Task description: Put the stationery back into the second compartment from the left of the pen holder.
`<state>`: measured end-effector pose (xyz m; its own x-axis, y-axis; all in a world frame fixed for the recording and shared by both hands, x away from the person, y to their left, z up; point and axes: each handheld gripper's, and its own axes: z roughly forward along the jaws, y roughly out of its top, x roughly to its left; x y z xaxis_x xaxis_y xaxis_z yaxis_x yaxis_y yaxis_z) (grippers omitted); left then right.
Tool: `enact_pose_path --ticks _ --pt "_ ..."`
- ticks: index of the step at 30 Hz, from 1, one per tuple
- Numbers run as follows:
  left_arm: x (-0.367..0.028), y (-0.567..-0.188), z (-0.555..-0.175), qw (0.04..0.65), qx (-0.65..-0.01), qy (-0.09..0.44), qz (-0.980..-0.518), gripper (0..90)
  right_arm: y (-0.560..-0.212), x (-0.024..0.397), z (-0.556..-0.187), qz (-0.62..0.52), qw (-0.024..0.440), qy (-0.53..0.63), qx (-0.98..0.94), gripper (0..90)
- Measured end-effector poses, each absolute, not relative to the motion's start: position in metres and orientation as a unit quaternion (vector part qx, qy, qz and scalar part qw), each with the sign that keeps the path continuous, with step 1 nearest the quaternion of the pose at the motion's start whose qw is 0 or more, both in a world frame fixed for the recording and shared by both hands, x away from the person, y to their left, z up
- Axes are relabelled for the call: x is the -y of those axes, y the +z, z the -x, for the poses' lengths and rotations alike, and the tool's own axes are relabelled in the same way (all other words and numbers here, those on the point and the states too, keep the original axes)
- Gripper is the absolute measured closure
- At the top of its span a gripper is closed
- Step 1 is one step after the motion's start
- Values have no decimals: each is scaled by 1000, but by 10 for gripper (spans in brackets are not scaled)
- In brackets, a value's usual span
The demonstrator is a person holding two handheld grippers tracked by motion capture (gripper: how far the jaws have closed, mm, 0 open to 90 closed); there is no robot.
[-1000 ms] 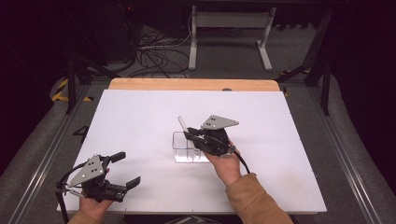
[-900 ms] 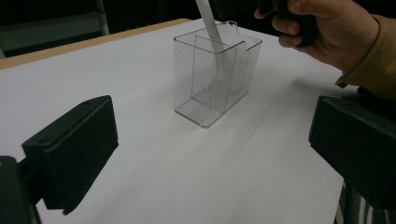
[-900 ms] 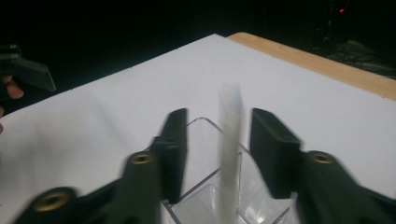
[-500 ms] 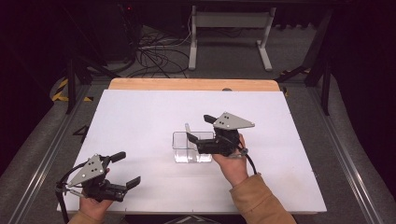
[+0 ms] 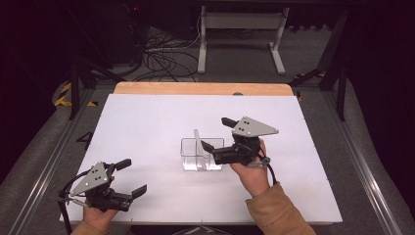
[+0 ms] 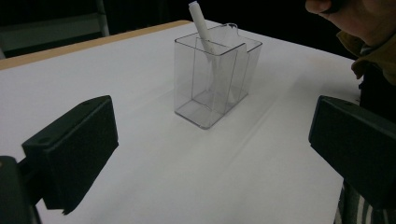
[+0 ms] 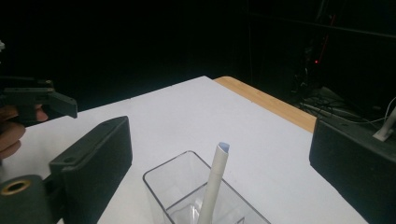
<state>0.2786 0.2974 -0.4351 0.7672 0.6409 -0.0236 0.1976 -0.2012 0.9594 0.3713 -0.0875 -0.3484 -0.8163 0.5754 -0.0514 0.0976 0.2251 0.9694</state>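
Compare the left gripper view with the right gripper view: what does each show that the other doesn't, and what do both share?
Left gripper view alone: the clear container's base and full height, standing on the table.

Right gripper view alone: the white tube's open top end, the table's wooden edge, and cables on the floor.

Both: the tube leaning in the container, the white tabletop, and open black jaws.

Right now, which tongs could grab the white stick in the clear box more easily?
Probably the right tongs. They hover open just beside the clear box, with the white stick poking up between their jaws in the right gripper view. The left tongs are open too, but sit far off near the table's front-left corner.
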Motion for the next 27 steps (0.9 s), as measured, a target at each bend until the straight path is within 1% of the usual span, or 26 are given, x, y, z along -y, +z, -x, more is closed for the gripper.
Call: enact_pose_path --ticks 4,12,20,27 --pt "-297 -435 -278 569 -283 192 -748 22 -346 100 -370 -224 202 568 -766 0" --pt "-295 -435 -278 567 -285 194 -748 22 -354 136 -361 -237 219 548 -771 0" --pt "-295 -434 -278 568 -283 198 -747 21 -371 172 -357 -242 209 551 -771 0" --pt "-295 -434 -277 569 -284 199 -746 21 -397 196 -354 -248 195 548 -775 0"
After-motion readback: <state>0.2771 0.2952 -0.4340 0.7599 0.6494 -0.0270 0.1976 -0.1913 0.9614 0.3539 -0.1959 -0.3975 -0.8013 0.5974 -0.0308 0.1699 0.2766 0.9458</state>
